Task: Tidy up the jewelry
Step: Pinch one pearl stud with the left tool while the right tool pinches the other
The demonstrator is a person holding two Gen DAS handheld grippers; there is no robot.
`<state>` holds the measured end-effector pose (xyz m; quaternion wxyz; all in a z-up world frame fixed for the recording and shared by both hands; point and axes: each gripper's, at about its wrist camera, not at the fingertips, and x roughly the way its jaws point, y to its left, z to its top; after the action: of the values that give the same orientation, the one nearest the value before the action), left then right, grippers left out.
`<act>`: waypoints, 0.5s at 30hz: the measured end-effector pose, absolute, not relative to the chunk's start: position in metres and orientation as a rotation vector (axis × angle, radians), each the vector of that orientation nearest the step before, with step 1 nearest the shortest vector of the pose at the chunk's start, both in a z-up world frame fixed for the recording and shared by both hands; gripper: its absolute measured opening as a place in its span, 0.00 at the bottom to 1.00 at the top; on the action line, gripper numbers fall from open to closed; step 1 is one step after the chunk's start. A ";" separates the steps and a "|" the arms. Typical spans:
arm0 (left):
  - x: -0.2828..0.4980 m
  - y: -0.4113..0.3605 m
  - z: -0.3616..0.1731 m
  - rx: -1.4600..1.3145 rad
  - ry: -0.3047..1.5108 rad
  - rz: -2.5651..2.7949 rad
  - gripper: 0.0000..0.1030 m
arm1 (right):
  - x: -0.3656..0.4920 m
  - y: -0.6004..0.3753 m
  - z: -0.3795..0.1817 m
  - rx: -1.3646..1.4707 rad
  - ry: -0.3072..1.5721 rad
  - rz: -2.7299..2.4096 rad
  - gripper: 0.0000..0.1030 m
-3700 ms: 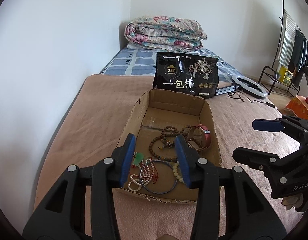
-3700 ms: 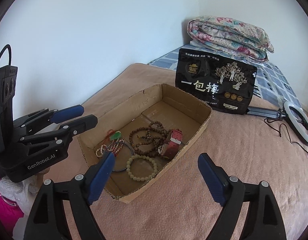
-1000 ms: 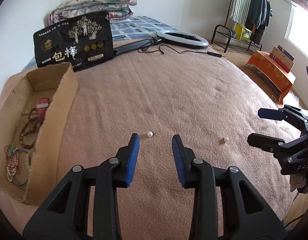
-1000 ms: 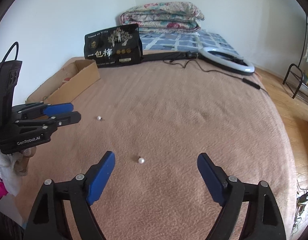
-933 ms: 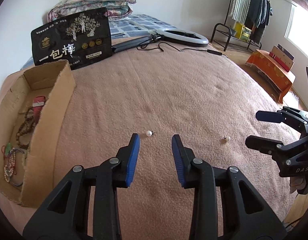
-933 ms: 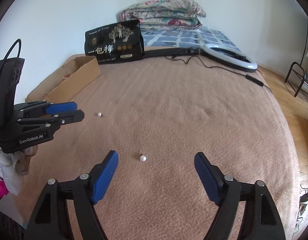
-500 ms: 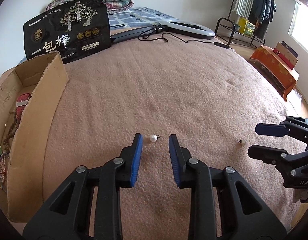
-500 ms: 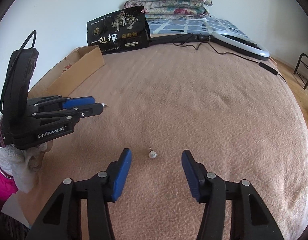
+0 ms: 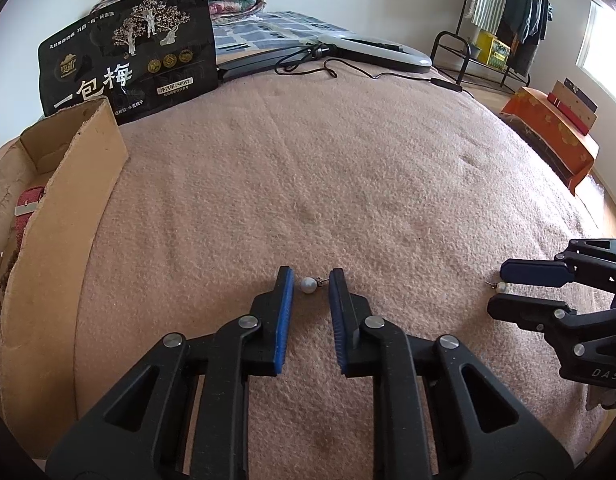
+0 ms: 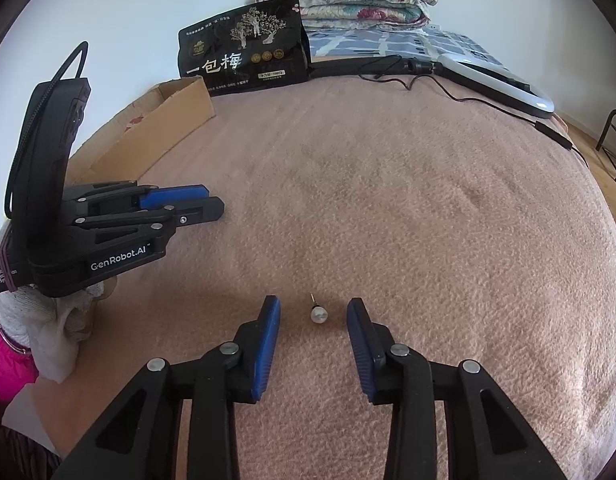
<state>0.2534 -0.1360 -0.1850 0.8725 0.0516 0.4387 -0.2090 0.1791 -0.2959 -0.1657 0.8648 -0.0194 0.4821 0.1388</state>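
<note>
1. A bed covered in a pink fleecy blanket fills both views; everything below lies on it.
2. A long cardboard box lies along the bed's left side, its long axis running away from the cameras. Beaded bracelets and a red strap show inside it.
3. A black snack bag printed with Chinese characters stands upright behind the box's far end.
4. A white ring light lies flat near the far right, its cord trailing over the blanket.
5. The left claw sits low over the blanket, released, its blue pads parted narrowly on either side of an earring without touching it.
6. The right claw is also released, its pads spread wider around a second earring, clear of it on both sides.
7. The first pearl earring lies on the blanket between the left claw's tips, its thin post pointing right towards the right-hand pad.
8. The second pearl earring lies between the right claw's tips, its post pointing away from the camera, slightly left.
</note>
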 end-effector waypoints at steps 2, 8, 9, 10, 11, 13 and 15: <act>0.254 -0.136 -0.185 0.109 0.916 -0.437 0.14 | 0.180 -0.296 -0.167 -0.047 1.013 0.284 0.28; 0.253 -0.138 -0.186 0.125 0.910 -0.438 0.09 | 0.180 -0.296 -0.169 -0.060 1.013 0.279 0.14; 0.253 -0.138 -0.186 0.125 0.910 -0.438 0.09 | 0.181 -0.297 -0.169 -0.056 1.013 0.277 0.12; 0.253 -0.138 -0.186 0.124 0.910 -0.438 0.09 | 0.181 -0.297 -0.170 -0.053 1.013 0.274 0.09; 0.252 -0.138 -0.185 0.124 0.909 -0.438 0.09 | 0.181 -0.298 -0.170 -0.051 1.012 0.273 0.06; 0.251 -0.137 -0.184 0.125 0.905 -0.436 0.09 | 0.181 -0.299 -0.169 -0.037 1.009 0.271 0.06; 0.248 -0.136 -0.181 0.124 0.900 -0.436 0.09 | 0.179 -0.300 -0.166 -0.030 1.002 0.267 0.06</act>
<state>0.2479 -0.1362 -0.1808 0.8757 0.0595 0.4313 -0.2087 0.1788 -0.2999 -0.1665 0.8685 -0.0143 0.4788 0.1274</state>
